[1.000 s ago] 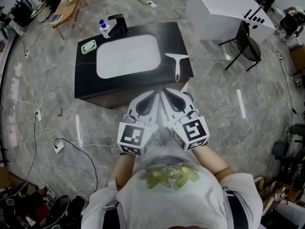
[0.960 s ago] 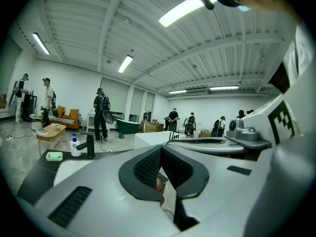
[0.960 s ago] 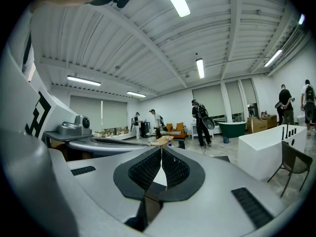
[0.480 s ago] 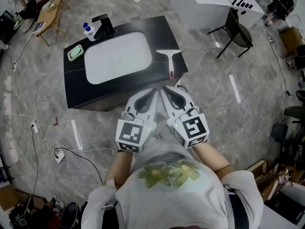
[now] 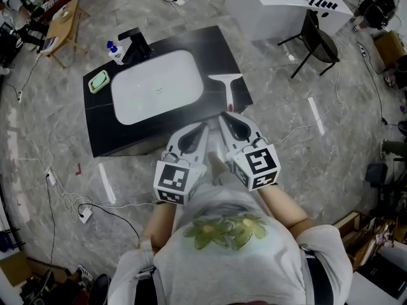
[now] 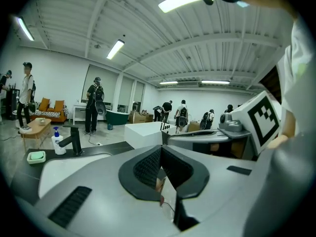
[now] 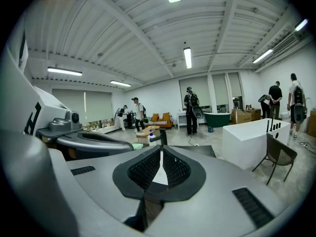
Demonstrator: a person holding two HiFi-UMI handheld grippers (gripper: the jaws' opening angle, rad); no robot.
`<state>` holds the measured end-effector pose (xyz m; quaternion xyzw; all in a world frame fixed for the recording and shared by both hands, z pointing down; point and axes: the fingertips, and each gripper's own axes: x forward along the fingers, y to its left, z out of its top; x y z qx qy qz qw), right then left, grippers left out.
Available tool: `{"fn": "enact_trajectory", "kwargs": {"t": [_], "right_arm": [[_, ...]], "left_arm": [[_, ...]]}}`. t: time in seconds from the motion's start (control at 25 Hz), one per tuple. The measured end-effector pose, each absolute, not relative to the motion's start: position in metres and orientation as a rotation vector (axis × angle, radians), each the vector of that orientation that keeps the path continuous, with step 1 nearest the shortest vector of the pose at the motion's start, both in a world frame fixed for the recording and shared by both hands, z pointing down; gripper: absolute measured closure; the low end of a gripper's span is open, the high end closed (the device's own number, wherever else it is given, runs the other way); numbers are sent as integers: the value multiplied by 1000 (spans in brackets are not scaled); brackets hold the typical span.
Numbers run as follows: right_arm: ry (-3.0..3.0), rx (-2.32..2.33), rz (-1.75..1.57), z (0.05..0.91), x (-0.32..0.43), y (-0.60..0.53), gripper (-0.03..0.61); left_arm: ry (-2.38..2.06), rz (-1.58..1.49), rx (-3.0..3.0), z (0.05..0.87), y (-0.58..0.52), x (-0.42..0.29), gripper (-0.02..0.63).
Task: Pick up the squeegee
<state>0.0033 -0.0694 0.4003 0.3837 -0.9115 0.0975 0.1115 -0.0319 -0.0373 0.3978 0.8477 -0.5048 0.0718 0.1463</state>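
In the head view the squeegee [image 5: 227, 86] lies on the right end of the black counter [image 5: 102, 129]. Its white blade is at the far side and its red-tipped handle points toward me. My right gripper [image 5: 223, 116] is shut and empty, its tips just short of the handle's end. Beside it on the left, my left gripper [image 5: 204, 126] is also shut and empty, over the counter's near edge. In the left gripper view the pads [image 6: 148, 166] meet. The right gripper view shows its pads [image 7: 174, 168] closed too.
A white sink [image 5: 156, 84] fills the counter's middle, with a black faucet [image 5: 135, 43], a soap bottle [image 5: 114, 51] and a green soap dish [image 5: 98, 81] at its far left. A chair [image 5: 318, 43] and a white tub [image 5: 280, 2] stand beyond. Cables cross the floor. Several people stand far off.
Both grippers have moved forward and down toward the counter's near right edge. The right one now nearly reaches the squeegee's handle. Both stay shut.
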Motion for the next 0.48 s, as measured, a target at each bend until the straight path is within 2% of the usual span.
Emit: {"fn": "enact_trajectory", "kwargs": {"t": [0.48], "right_arm": [[-2498,1173,386,456,15,-121,554]], "left_arm": [[-1386,270,2418,421,-78,-35,604]]}}
